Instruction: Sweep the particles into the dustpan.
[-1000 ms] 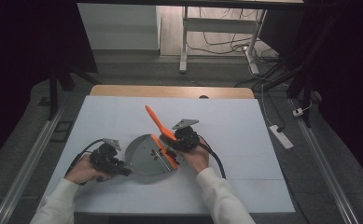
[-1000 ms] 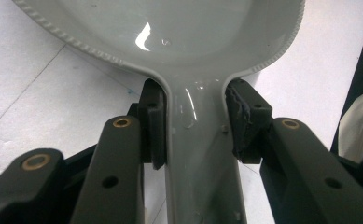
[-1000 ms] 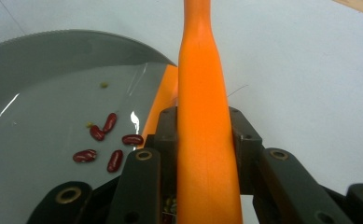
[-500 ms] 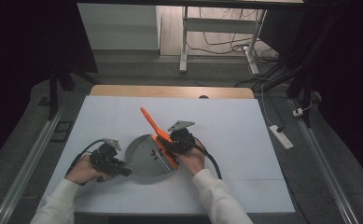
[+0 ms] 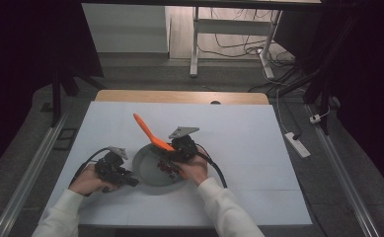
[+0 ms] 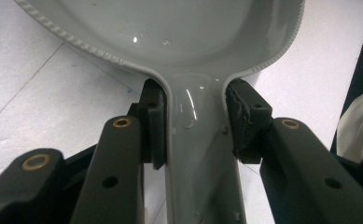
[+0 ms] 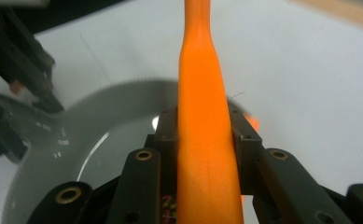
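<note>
the left gripper (image 6: 195,126) was clamped on the handle of a glossy grey pan (image 6: 179,32); the right gripper (image 7: 205,135) squeezed a smooth orange plastic utensil handle (image 7: 202,93). no writing was legible.

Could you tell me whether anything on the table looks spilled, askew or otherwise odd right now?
Nothing stands out. The grey pan sits flat on the white table, its handle clamped squarely by the left tongs. The right tongs grip the orange spatula over the pan, near some small dark reddish bits inside it.
</note>
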`<state>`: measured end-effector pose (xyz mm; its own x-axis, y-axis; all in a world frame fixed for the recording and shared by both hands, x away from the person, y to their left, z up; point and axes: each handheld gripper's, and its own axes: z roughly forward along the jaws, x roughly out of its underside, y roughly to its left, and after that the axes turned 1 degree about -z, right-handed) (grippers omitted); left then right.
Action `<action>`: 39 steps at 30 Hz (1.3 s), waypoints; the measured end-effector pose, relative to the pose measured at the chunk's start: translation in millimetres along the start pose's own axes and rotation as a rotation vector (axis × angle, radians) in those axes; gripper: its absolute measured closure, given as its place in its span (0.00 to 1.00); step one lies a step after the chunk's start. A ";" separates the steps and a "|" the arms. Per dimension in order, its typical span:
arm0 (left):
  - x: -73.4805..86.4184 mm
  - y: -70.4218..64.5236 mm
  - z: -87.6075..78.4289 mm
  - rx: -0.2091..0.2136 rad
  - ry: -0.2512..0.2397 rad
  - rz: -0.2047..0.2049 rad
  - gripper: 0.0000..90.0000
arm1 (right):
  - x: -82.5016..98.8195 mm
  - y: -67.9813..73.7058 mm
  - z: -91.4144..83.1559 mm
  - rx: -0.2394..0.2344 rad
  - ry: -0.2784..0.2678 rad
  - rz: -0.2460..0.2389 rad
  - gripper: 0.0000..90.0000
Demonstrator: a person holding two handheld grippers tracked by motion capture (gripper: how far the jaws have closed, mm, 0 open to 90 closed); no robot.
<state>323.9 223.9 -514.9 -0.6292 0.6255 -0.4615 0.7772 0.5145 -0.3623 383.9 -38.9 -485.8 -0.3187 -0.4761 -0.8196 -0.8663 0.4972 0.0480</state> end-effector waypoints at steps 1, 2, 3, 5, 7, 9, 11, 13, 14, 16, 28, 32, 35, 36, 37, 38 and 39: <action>0.1 0.0 0.0 0.000 0.000 0.000 0.69 | -2.1 -2.1 -4.0 0.004 -0.015 0.007 0.78; 0.1 0.0 0.0 0.000 -0.001 0.000 0.69 | -4.3 -8.4 -12.6 0.024 -0.031 0.026 0.78; 0.2 0.0 -0.2 -0.001 -0.002 0.003 0.69 | -4.2 -12.1 -16.8 0.038 -0.035 0.039 0.78; 0.6 -0.1 -0.6 -0.001 -0.004 0.005 0.69 | -3.5 -15.9 -20.8 0.047 -0.037 0.057 0.78; 0.9 -0.4 -1.0 -0.002 -0.001 0.004 0.69 | -0.9 -22.8 -27.9 0.067 -0.041 0.075 0.78; 1.4 -0.6 -1.7 -0.003 -0.001 0.006 0.69 | 2.9 -28.7 -33.6 0.084 -0.042 0.080 0.78; 2.3 -0.9 -2.4 -0.004 -0.003 0.009 0.69 | 7.5 -33.0 -37.9 0.098 -0.037 0.089 0.78; 3.5 -1.3 -3.1 -0.003 -0.002 0.005 0.69 | 12.3 -36.2 -41.3 0.118 -0.021 0.087 0.78; 3.9 -1.5 -3.4 -0.004 -0.003 0.004 0.69 | 15.0 -37.8 -43.0 0.126 -0.007 0.087 0.78; 4.2 -2.7 -3.7 -0.007 -0.003 0.003 0.69 | 18.9 -39.3 -45.8 0.142 0.007 0.081 0.78; 10.4 -14.2 -5.9 -0.003 0.015 0.018 0.69 | 44.1 -44.3 -52.4 0.205 0.086 0.080 0.78; 10.3 -15.7 -5.4 0.000 0.018 0.017 0.69 | 45.9 -42.9 -51.4 0.210 0.092 0.070 0.78; 9.9 -17.3 -4.9 0.003 0.019 0.024 0.69 | 46.7 -41.9 -52.1 0.212 0.092 0.067 0.78; 9.7 -17.8 -4.5 0.005 0.023 0.024 0.69 | 47.1 -41.4 -52.2 0.209 0.091 0.073 0.78; 9.5 -18.1 -4.1 0.006 0.025 0.026 0.69 | 47.4 -41.2 -52.4 0.209 0.090 0.073 0.78; 9.3 -18.5 -3.9 0.008 0.024 0.025 0.69 | 47.7 -40.9 -52.6 0.209 0.090 0.072 0.78; 9.1 -19.0 -3.9 0.008 0.024 0.024 0.69 | 48.0 -40.6 -52.7 0.209 0.089 0.071 0.78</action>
<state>303.3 222.1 -509.0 -0.6101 0.6518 -0.4505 0.7923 0.4942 -0.3579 383.6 -120.2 -497.0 -0.4165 -0.4922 -0.7643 -0.7453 0.6664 -0.0230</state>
